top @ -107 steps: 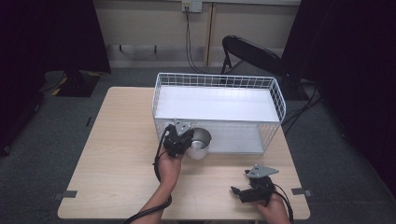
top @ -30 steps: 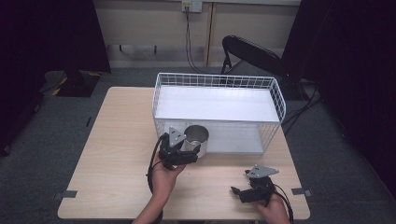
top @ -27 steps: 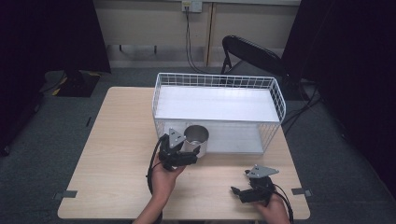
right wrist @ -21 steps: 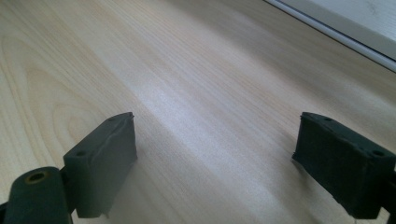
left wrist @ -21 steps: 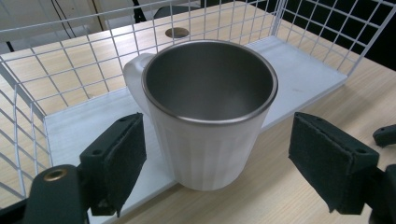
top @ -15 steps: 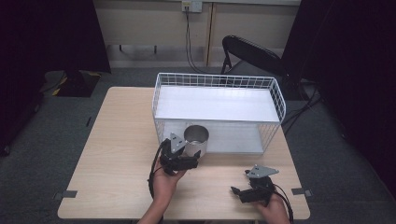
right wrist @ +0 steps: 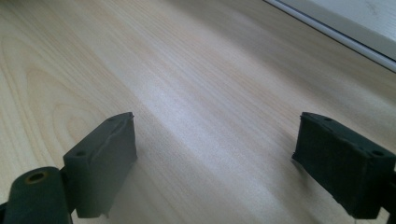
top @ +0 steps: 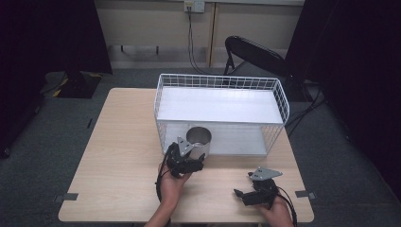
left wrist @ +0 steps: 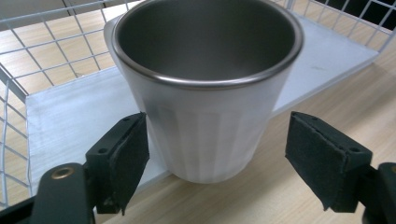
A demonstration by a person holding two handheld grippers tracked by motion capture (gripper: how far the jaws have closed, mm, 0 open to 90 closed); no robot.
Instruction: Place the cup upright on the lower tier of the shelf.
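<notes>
Cup parked on the basket's front lip

We're spreading the left gripper (left wrist: 217, 163) wide around the steel-lined white cup (left wrist: 205, 88) on the wire basket (top: 220, 82); right gripper (right wrist: 229, 163) is gaping over the table (right wrist: 187, 70).

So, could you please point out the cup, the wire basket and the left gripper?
cup (left wrist: 205, 135), left gripper view, on its white ribbed side.
wire basket (top: 218, 81), high view, on its far rim.
left gripper (top: 197, 159), high view, between its fingertips.

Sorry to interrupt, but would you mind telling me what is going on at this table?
A person holds a gripper in each hand. The left gripper is open, its jaws on either side of a white metal cup that stands upright on the front edge of the wire basket's lower tray; a gap shows on the right side. The right gripper is open over the bare wooden table.
</notes>
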